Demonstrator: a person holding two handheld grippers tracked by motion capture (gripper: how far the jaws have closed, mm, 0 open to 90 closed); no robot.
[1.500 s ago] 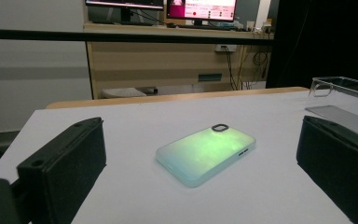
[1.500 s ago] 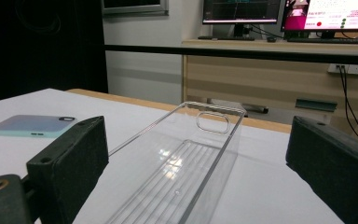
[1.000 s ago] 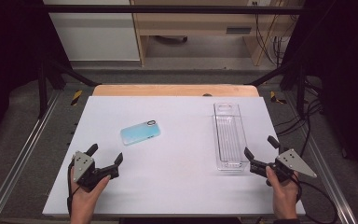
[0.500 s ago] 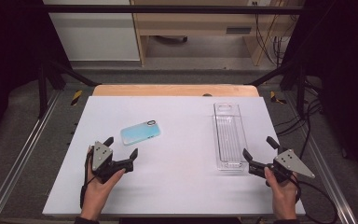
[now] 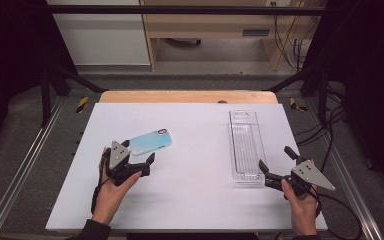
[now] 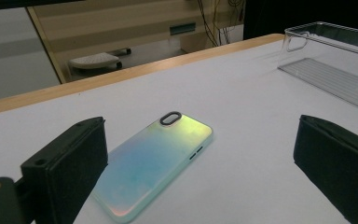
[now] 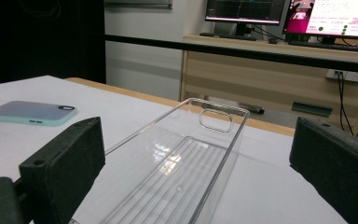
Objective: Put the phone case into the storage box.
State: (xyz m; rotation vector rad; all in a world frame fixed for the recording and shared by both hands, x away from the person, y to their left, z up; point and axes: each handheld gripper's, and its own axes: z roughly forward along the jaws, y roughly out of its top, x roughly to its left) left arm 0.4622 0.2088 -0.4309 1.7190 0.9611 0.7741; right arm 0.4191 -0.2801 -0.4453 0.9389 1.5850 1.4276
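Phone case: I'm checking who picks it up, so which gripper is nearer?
Left. The left gripper is open at the phone case's near end; the right gripper sits across the table by the clear tray.

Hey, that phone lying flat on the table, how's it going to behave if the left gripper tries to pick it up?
The phone looks thin and rigid, so it likely won't flex. Its glossy back may be slippery against the pads. Lying flat on the table, it offers little edge to grab, so the open left gripper may just push it along.
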